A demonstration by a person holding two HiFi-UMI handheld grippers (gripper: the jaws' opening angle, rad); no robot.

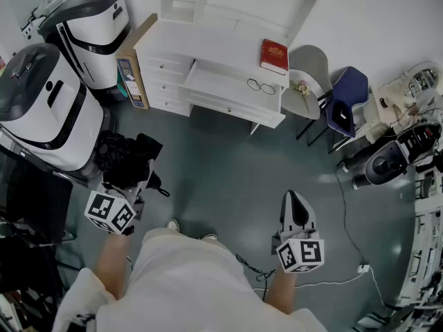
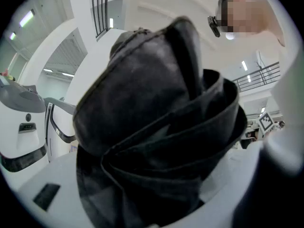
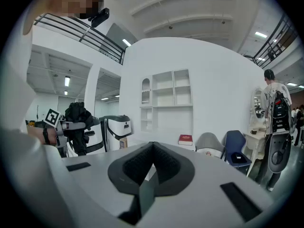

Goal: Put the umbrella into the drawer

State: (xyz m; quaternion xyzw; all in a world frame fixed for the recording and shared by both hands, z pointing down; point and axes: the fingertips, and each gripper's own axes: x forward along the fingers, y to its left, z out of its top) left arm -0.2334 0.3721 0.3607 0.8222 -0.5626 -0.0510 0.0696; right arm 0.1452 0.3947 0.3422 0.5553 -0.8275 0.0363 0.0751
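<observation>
A black folded umbrella is bunched in my left gripper, which is shut on it at my left side. In the left gripper view the umbrella fills nearly the whole picture and hides the jaws. My right gripper hangs over the floor at my right, shut and empty, its dark pads meeting in the right gripper view. The white desk stands ahead against the wall, with a stack of drawers on its left and a wide drawer under the top; all look shut.
Two large white-and-black machines stand at the left, a cardboard box beside the desk. A red book and glasses lie on the desk. Grey and blue chairs stand right; a cable crosses the floor. A person stands far right.
</observation>
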